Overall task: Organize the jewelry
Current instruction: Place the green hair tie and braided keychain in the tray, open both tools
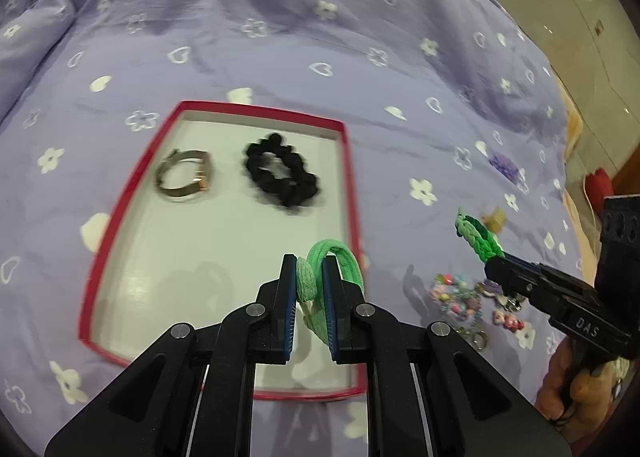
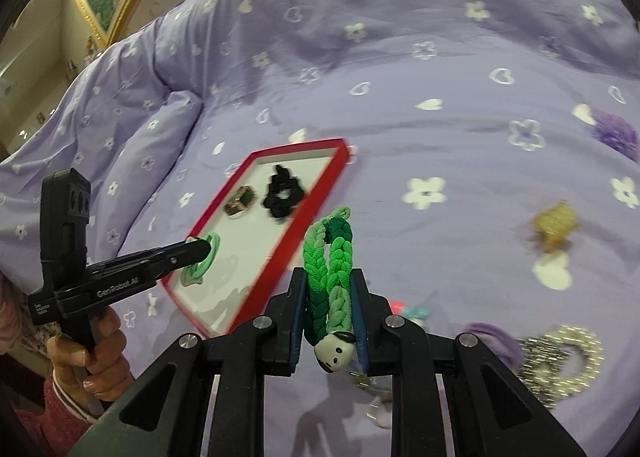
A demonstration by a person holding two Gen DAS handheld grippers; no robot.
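Left wrist view: the left claw (image 1: 311, 289) pinches a light green hair tie (image 1: 328, 269) over the near right part of the red tray (image 1: 348, 177), which lies on the bed (image 1: 280, 37). The tie's loop stands up between the pads, its long axis running away from the camera. In the tray lie a watch (image 1: 185, 176) and a black scrunchie (image 1: 282, 173), toward its far edge. If the tie is released here, it may land on the right rim and roll out onto the bed.

Right wrist view: the right claw (image 2: 329, 309) pinches a braided green band (image 2: 330, 261), outside the tray, just beside its right edge. The band points away from the camera, with a white bead (image 2: 334, 351) at its near end. This band is thick and springy, so it may slip from the pads during carrying.
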